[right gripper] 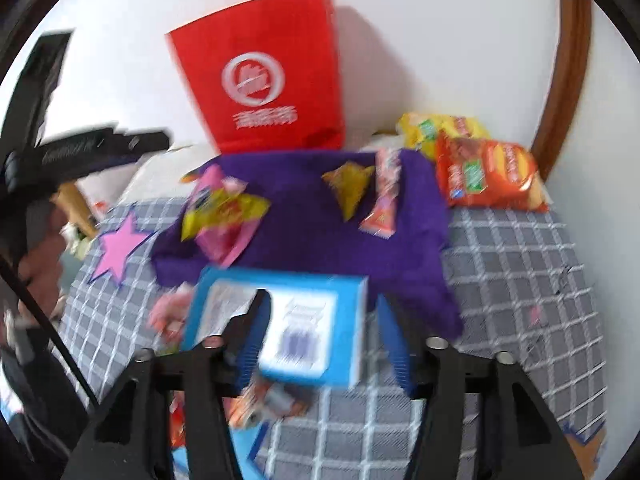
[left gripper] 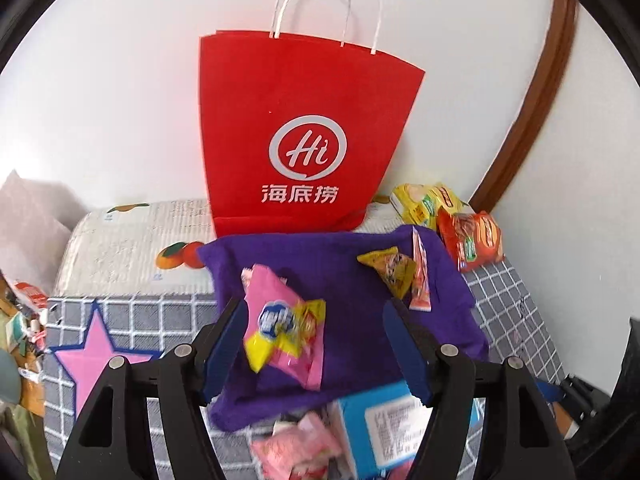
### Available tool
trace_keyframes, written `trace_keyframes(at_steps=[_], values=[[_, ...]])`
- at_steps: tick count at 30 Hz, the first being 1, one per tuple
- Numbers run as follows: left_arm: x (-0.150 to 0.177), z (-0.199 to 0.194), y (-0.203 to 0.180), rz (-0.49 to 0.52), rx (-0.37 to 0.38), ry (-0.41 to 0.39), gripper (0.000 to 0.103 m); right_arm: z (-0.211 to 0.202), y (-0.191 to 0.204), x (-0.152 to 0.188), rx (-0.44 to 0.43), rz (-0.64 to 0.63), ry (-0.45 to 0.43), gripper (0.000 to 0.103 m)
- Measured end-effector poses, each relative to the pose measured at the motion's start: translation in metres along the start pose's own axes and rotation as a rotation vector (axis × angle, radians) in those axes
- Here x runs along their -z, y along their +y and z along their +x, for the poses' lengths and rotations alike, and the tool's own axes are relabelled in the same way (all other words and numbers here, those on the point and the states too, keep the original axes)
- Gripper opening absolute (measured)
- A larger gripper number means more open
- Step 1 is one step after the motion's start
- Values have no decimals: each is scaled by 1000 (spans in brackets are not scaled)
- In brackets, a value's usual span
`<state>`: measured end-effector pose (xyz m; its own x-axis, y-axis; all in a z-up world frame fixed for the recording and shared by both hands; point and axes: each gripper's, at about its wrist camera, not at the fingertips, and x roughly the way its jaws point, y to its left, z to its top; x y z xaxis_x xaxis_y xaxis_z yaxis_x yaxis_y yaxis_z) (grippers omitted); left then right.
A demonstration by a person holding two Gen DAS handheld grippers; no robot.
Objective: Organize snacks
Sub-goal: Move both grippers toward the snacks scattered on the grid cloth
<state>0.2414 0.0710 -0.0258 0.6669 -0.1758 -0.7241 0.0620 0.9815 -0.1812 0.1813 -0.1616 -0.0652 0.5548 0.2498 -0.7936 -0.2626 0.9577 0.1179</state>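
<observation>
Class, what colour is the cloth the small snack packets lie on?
Purple. The cloth shows best in the left wrist view.

A pink pack point(left gripper: 282, 324) lies flat on the purple cloth point(left gripper: 344, 264), left of centre. A yellow pack point(left gripper: 390, 270) and a thin orange stick point(left gripper: 420, 276) lie at the cloth's right. A blue box point(right gripper: 288, 324) sits at its near edge, label up. Yellow chips point(left gripper: 424, 202) and red chips point(left gripper: 472, 238) rest beyond its right corner, perhaps overlapping.
</observation>
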Motion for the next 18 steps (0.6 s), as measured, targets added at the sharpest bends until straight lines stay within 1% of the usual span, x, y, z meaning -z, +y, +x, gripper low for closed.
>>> trace_keyframes(at_steps=[1,3,5,7,9,12,14,17,18], values=[[6,-6,1,4,-7,-3,68,-3,5,11,-28,-3,-10,67],[17,-17,5,7,-15,-4,68,-6,14,28,-72,-15,-30,72],[29,-25,11,1,-25,-3,68,-5,24,44,-105,-33,-49,76],[42,-31,20,-11,-36,1,68,0,34,60,-129,-54,-54,83],[56,-36,28,-27,-42,9,68,6,42,70,-133,-83,-41,84],[76,-39,37,-42,-50,23,68,17,50,87,-101,-118,-26,84],[87,-41,41,-47,-55,35,68,23,53,96,-107,-134,-20,84],[101,-44,45,-45,-66,45,68,31,57,101,-91,-137,-21,84],[106,-46,46,-45,-73,47,68,34,61,103,-97,-149,-6,84]])
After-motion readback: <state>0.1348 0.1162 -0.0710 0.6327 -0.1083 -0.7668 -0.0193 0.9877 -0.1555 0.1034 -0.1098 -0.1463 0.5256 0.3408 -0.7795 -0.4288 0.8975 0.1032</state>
